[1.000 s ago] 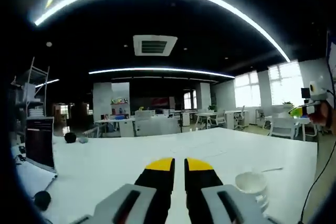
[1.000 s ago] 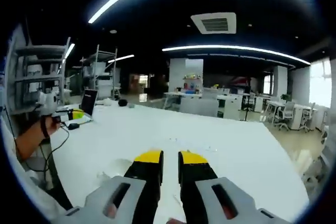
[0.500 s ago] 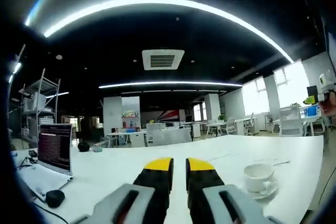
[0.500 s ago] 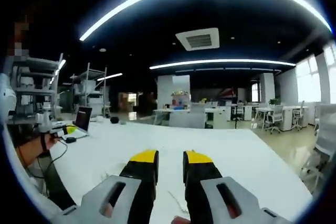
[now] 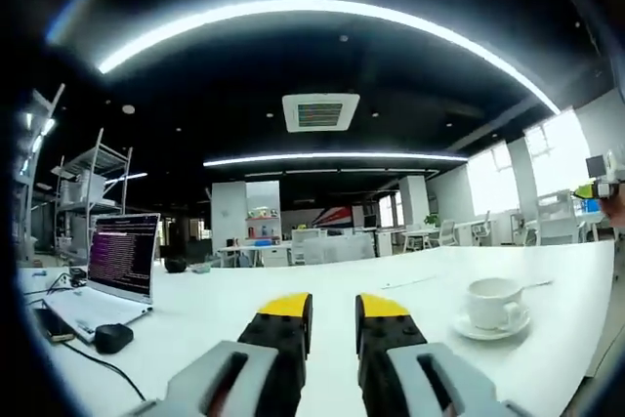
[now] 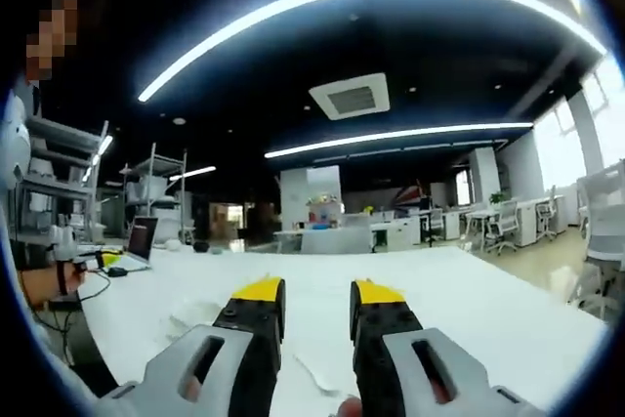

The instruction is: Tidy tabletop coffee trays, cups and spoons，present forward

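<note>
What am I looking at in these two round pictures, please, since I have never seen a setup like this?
A person holds a two-jaw gripper in each hand, and a fisheye camera rides on each, looking forward along its jaws. In the left gripper view, the left gripper has yellow-tipped jaws a little apart, holding nothing. On the white table beyond it are a white cup on a saucer, a laptop and a mouse. In the right gripper view, the right gripper is likewise open and empty, and a spoon lies on the table between its jaws. The person's arm shows at the left edge.
</note>
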Demonstrator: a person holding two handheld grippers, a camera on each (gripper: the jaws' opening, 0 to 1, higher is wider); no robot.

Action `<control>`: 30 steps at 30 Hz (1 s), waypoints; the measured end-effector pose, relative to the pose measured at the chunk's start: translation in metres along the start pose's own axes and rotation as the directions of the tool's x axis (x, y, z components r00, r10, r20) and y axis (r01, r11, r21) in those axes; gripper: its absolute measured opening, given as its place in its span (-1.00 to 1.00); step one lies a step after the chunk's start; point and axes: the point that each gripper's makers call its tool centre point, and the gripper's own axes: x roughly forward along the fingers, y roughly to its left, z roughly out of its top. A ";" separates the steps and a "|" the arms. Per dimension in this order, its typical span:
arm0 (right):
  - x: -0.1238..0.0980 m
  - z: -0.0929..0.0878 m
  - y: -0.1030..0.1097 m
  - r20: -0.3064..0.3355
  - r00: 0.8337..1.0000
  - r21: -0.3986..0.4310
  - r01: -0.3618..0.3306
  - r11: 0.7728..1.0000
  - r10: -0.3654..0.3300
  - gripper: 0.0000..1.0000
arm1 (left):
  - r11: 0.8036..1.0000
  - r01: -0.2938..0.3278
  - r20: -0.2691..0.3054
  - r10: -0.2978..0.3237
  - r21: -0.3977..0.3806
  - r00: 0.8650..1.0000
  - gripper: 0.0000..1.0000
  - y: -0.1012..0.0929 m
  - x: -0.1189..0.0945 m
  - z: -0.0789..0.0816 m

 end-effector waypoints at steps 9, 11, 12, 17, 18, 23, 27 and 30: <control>-0.004 -0.031 -0.023 -0.021 0.998 -0.037 0.054 0.998 -0.055 -0.37 | 0.999 -0.038 0.011 0.038 0.002 0.999 -0.57 0.008 -0.002 -0.003; -0.005 -0.035 -0.025 -0.017 0.998 -0.057 0.064 0.996 -0.065 -0.36 | 0.999 -0.042 0.023 0.042 0.004 0.999 -0.56 0.008 -0.003 -0.004; -0.007 -0.037 -0.030 -0.023 0.995 -0.099 0.093 0.991 -0.096 -0.36 | 0.999 -0.049 0.026 0.049 0.005 0.998 -0.54 0.010 -0.003 -0.005; -0.011 -0.052 -0.038 -0.045 0.990 -0.150 0.127 0.981 -0.135 -0.36 | 0.999 -0.048 -0.035 0.047 -0.022 0.998 -0.53 0.014 -0.002 -0.023; -0.010 -0.054 -0.038 -0.050 0.990 -0.154 0.124 0.980 -0.133 -0.36 | 0.999 -0.048 -0.036 0.047 -0.020 0.998 -0.53 0.014 -0.002 -0.024; -0.006 -0.066 -0.040 -0.082 0.987 -0.141 0.123 0.982 -0.136 -0.34 | 0.998 -0.058 -0.054 0.058 0.010 0.997 -0.41 0.020 -0.001 -0.035; -0.002 -0.071 -0.039 -0.105 0.987 -0.138 0.105 0.985 -0.120 -0.30 | 0.998 -0.065 -0.072 0.065 -0.001 0.995 -0.39 0.024 -0.001 -0.044; 0.001 -0.077 -0.038 -0.126 0.986 -0.136 0.093 0.986 -0.111 -0.29 | 0.999 -0.046 -0.098 0.046 0.003 0.994 -0.30 0.019 -0.001 -0.053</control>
